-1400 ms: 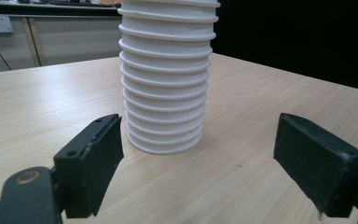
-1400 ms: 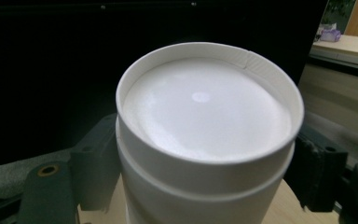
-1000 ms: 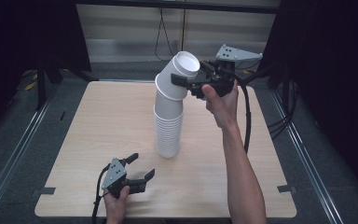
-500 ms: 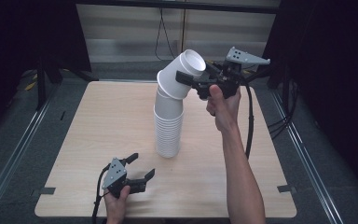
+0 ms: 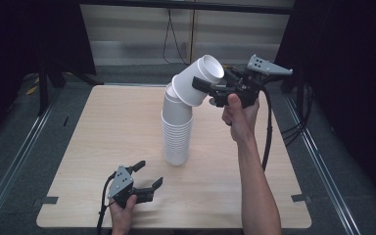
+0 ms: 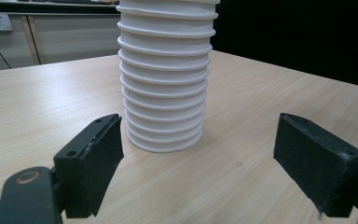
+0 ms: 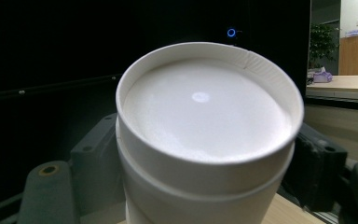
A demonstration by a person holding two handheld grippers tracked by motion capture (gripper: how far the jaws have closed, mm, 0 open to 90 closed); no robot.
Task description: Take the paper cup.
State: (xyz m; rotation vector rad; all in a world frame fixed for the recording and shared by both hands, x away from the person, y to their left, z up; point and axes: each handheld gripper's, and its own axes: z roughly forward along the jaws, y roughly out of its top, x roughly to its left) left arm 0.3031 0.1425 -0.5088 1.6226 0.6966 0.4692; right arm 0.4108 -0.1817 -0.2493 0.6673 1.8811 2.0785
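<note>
Dark curtains wall off both sides of the room, and a light wooden table (image 5: 103,127) sits in the middle with a tall stack of white paper cups (image 5: 177,132) standing roughly at its centre.

Compared with a second ago, the top cup (image 5: 198,81) has tipped further over and slid out to the right of the column; before, it was leaning but more in line with the stack. The right hand has drifted a bit to the right with it. The left hand hasn't budged.

The right gripper (image 5: 203,88) is clamped on that top cup, one jaw on either side of its wall, up high above the far half of the table. In the right gripper view you're looking at the cup's flat base (image 7: 205,109), and a second rim shows right below it, so it looks like another cup is nested in there.

The left gripper (image 5: 147,176) sits low near the front edge, jaws spread apart with nothing between them, aimed at the foot of the stack (image 6: 165,107).

Plenty of bare tabletop on every side of the stack. The stack's long axis is upright; the lifted cup's axis leans up and to the right, base end pointing that way.
</note>
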